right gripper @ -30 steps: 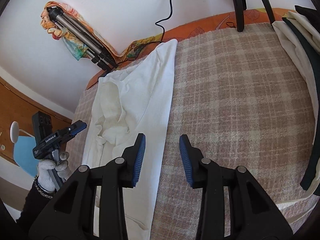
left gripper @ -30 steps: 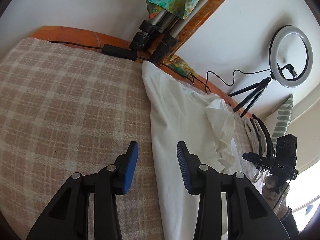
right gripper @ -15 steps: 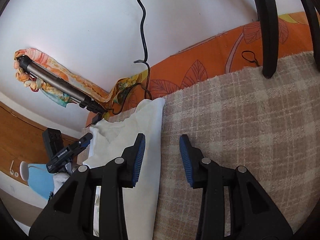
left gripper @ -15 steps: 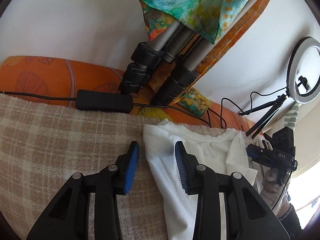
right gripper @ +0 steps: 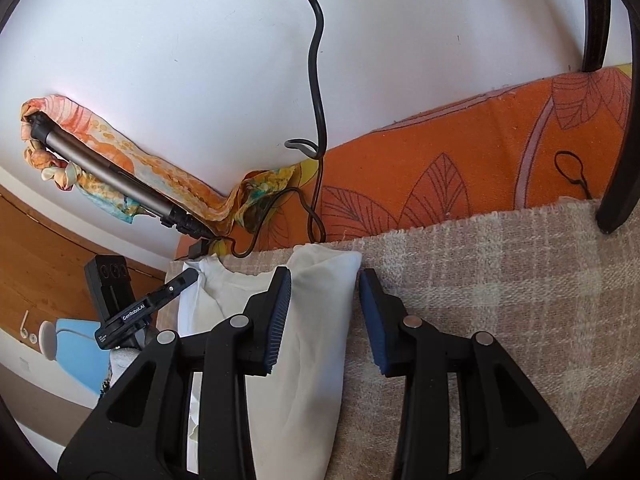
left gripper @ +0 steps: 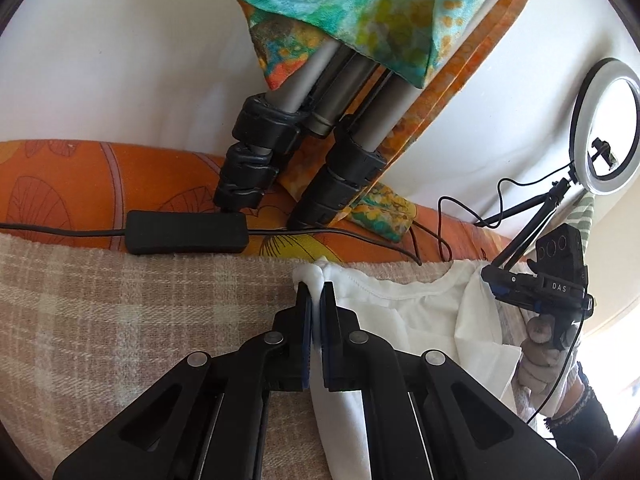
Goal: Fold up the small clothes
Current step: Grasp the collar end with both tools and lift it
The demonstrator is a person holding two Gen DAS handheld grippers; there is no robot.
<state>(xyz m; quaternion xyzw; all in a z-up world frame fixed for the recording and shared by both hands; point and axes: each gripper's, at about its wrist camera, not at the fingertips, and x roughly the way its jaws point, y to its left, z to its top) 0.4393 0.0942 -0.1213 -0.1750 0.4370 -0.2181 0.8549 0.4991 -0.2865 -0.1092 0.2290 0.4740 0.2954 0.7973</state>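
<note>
Left black gripper with blue pads [left gripper: 316,300]: jaws pressed together, pinching bunched shoulder corner of white cotton T-shirt [left gripper: 404,320]. Right black gripper with blue pads [right gripper: 324,316]: jaws spread, straddling shirt's other folded top corner, cloth between fingers, not clamped. Shirt lies flat on beige checked woven blanket [right gripper: 500,264], collar near blanket's far edge, beside orange leaf-print cover [right gripper: 460,160]. Black power adapter [left gripper: 186,232] lies just beyond.

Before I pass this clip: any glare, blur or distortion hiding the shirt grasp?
Left wrist view: sharp; window glare bleaches only the lower right, fisheye bends the blanket; left gripper visibly pinches the white shirt. Right wrist view: even light, right gripper open over the shirt corner.
</note>
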